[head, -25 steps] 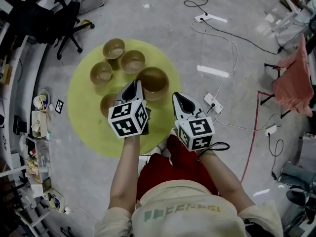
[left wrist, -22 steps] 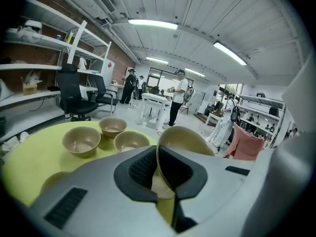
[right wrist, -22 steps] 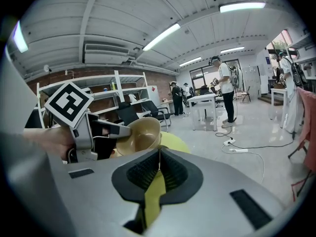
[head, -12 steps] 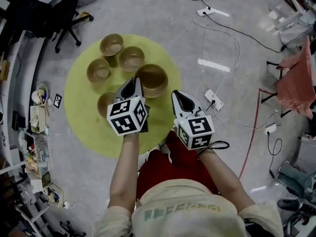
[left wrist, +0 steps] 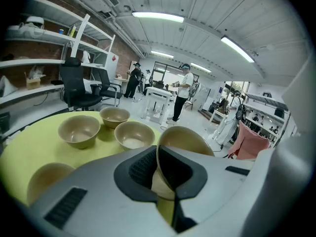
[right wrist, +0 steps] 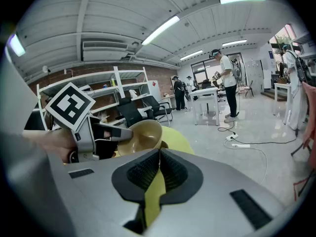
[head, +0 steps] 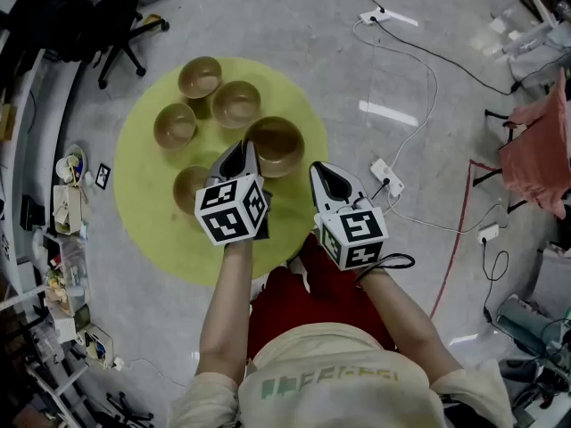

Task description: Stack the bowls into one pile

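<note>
Several tan bowls stand on a round yellow table (head: 152, 230). The largest bowl (head: 277, 145) is at the table's right side, and my left gripper (head: 239, 152) is shut on its near rim; the rim runs between the jaws in the left gripper view (left wrist: 160, 154). Three smaller bowls (head: 200, 77) (head: 235, 103) (head: 174, 125) sit behind it to the left. Another small bowl (head: 189, 185) is half hidden under my left gripper. My right gripper (head: 323, 175) hovers right of the big bowl, shut with nothing in it (right wrist: 159, 154).
A power strip (head: 385, 184) and cables lie on the floor to the right. An office chair (head: 116, 25) stands behind the table at the left. A cluttered shelf edge (head: 67, 230) runs along the left. People stand far off in the room (left wrist: 183, 90).
The head view has drifted a little, so the table sits slightly higher in frame. Both grippers hold about the same places, the left still on the big bowl's rim.
</note>
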{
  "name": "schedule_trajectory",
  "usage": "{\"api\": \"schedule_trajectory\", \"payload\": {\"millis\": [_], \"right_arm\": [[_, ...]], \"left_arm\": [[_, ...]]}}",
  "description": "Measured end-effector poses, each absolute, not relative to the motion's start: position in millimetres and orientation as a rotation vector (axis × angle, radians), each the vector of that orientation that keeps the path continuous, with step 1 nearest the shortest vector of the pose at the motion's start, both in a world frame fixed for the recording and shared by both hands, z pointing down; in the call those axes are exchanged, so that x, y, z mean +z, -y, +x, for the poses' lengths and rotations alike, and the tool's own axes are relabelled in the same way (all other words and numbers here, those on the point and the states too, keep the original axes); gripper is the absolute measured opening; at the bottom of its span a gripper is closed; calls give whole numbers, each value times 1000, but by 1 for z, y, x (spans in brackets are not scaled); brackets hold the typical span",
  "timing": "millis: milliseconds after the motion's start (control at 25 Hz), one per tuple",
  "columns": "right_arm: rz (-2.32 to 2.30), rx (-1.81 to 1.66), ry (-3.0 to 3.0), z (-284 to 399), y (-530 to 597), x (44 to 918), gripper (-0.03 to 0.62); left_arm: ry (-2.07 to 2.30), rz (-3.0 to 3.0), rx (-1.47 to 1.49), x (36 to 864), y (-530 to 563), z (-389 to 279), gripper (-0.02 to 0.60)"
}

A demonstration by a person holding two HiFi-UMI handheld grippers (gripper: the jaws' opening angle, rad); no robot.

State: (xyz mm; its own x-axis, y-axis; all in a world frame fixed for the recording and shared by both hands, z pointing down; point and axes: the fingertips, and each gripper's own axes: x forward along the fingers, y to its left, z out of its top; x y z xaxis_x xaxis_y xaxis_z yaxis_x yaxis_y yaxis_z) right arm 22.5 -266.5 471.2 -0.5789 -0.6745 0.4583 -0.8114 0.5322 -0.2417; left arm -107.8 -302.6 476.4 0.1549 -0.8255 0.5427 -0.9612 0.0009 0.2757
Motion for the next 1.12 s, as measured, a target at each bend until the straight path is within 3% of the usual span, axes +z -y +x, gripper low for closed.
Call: {"api": "schedule_trajectory", "payload": {"millis": [1120], "right_arm": [[1188, 678, 2431, 19, 278, 497, 37]], "left_arm": [[1672, 1784, 380, 519, 308, -110, 34]]}}
